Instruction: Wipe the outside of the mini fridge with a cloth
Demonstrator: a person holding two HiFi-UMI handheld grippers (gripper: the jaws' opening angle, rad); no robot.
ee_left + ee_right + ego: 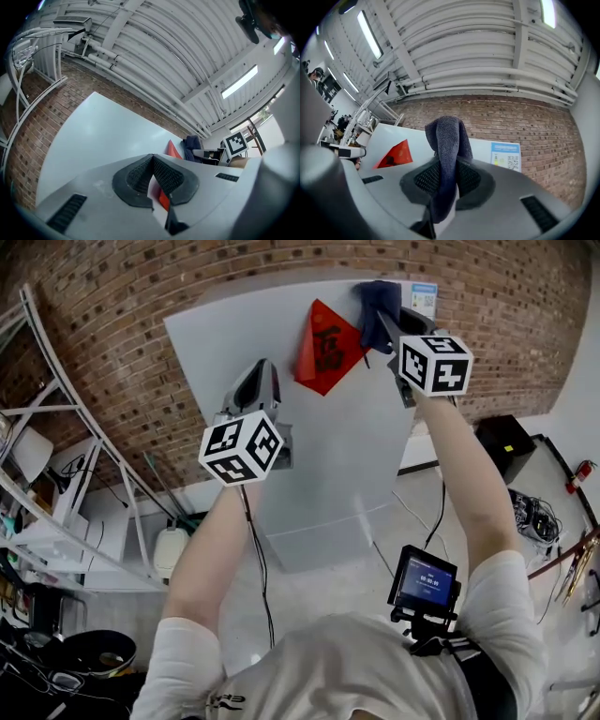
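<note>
Standing before the brick wall (122, 343), the white fridge (347, 456) faced you, with a red sticker (325, 348) near its top. Your right gripper (384, 322) had its fingers clamped on the dark cloth (375, 298) at the fridge's top corner, beside a blue label (424, 296). Your left gripper (262, 376) hovered lower, fingers together on nothing.

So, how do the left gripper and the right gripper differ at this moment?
The right gripper has its fingers shut on a dark blue cloth; the left gripper has its fingers shut on nothing. The right gripper is at the top edge of the mini fridge, near the blue label; the left gripper is lower, by its left side. Both point toward the fridge.
</note>
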